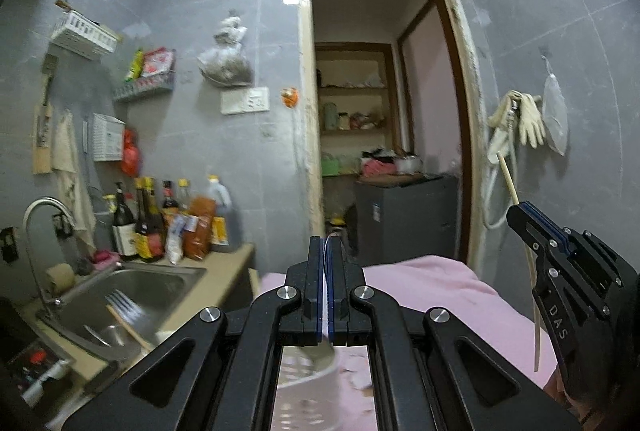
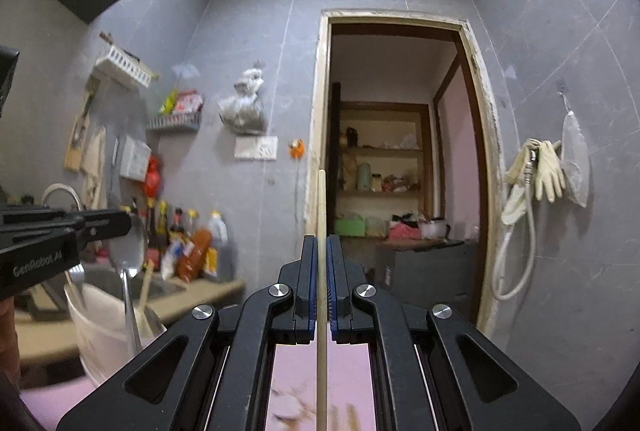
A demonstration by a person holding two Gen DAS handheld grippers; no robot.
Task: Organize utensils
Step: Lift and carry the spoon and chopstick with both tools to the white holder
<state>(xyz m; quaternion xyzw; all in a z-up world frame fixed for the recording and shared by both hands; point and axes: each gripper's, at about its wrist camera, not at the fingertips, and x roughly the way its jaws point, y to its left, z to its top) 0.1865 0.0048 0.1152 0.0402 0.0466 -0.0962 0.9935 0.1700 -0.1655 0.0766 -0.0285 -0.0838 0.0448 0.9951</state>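
A grey-tiled kitchen with an open doorway (image 1: 384, 103) straight ahead frames the work; a pink cloth (image 1: 432, 287) covers the table.

Nearest, two tools are raised above the cloth, both aimed roughly level toward the doorway. The left tool (image 1: 327, 243) is clamped shut on one metal spoon (image 2: 128, 251): from the right wrist view its bowl stands up at 9 o'clock, the handle dropping into a white plastic basket (image 2: 100, 315) below. The right tool (image 2: 321, 239) is closed tight on one wooden chopstick (image 2: 321, 271), which runs upright between the blue pads (image 2: 309, 291); in the left wrist view that stick rises at 3 o'clock.

Further off, at 8 o'clock in the left view, the steel sink (image 1: 132, 295) holds one fork (image 1: 124, 303) and one wooden-handled utensil (image 1: 128, 329). Beyond it a cluster of sauce bottles (image 1: 160, 219) lines the table, and pale rubber gloves (image 1: 528, 119) hang on the right wall.
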